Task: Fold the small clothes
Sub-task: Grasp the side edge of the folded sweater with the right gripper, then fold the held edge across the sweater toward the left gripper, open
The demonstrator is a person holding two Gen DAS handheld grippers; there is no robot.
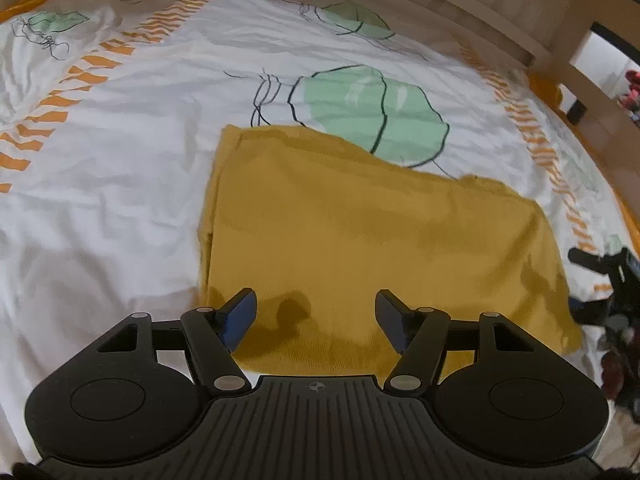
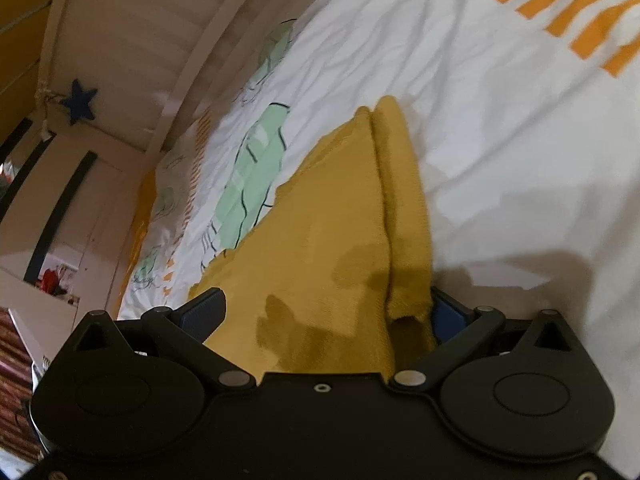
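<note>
A mustard yellow garment (image 1: 360,232) lies folded in a flat rectangle on the white bedsheet (image 1: 120,140). My left gripper (image 1: 316,312) is open and empty, hovering over the garment's near edge. In the right wrist view the same garment (image 2: 340,240) shows with a folded edge along its right side. My right gripper (image 2: 328,312) is open, its fingers spread on either side of the garment's near end; the right finger (image 2: 448,312) is partly hidden behind the cloth fold. The right gripper also shows at the right edge of the left wrist view (image 1: 608,276).
The sheet carries green leaf prints (image 1: 368,112) and orange striped bands (image 1: 80,76). A wooden bed rail (image 1: 460,8) runs along the far side. A blue star (image 2: 80,106) hangs on the bed frame at the left of the right wrist view.
</note>
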